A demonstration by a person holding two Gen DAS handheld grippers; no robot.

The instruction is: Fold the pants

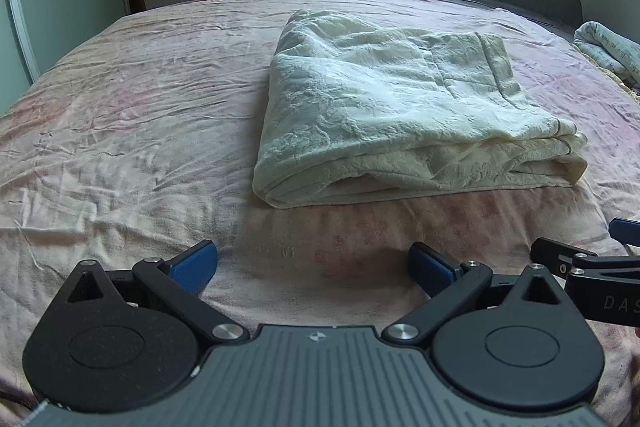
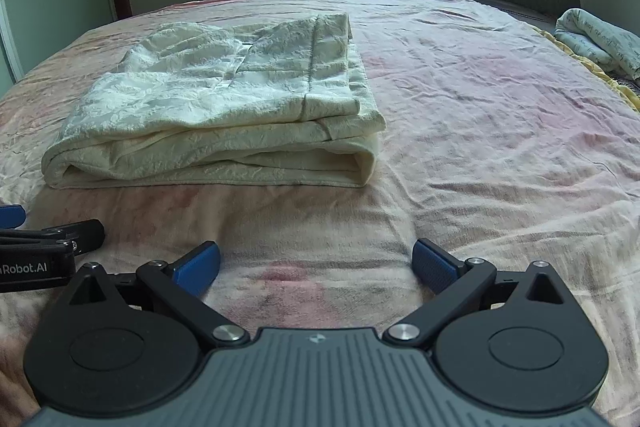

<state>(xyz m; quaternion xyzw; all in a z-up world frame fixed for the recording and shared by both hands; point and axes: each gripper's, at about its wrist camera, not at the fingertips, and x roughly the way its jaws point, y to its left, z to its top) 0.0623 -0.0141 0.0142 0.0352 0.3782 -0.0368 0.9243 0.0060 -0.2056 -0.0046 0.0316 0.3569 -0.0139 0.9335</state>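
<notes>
Both grippers sit low at the near edge of the bed, fingers spread wide apart and empty: the left gripper [image 1: 312,265] and the right gripper [image 2: 316,263] side by side, close together. Just beyond them lie the pants [image 1: 400,107], cream, folded into a thick stack (layered edges facing near). Wrinkled pink sheet [image 2: 500,131] lies bare around the pants. A printed cloth [image 2: 596,41] sits at the far right edge.

Your cream, crinkle-textured pants [image 1: 384,107] lie folded into a thick, roughly square bundle. It rests flat on the bed, layered edges facing you, waistband on top at the right.
</notes>
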